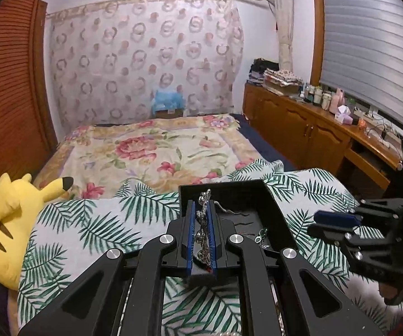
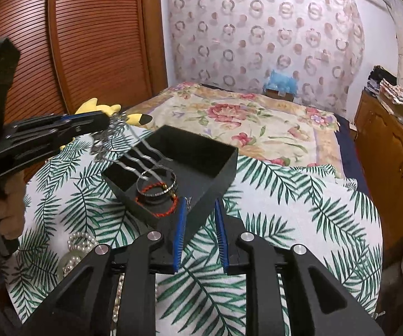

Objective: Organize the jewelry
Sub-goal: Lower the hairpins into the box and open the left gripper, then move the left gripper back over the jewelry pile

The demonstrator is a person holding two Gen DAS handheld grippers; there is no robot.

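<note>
I see a bedroom with a floral bed (image 1: 151, 151) and, nearer, a palm-leaf cloth (image 2: 299, 212) carrying a black tray (image 2: 201, 165). My left gripper (image 1: 201, 210) has its fingers clamped on a silver hair comb (image 1: 203, 224), held over the tray's left side, its wavy prongs (image 2: 142, 159) reaching down into the tray. My right gripper (image 2: 201, 215) hovers at the tray's near corner with its fingers parted and nothing between them. Inside the tray lie a dark bangle (image 2: 156, 184) and a red braided bracelet (image 2: 159, 201), overlapping. A pearl strand (image 2: 81, 243) sits on the cloth just outside the tray. A yellow plush (image 1: 11, 224) lies beside the cloth.
</note>
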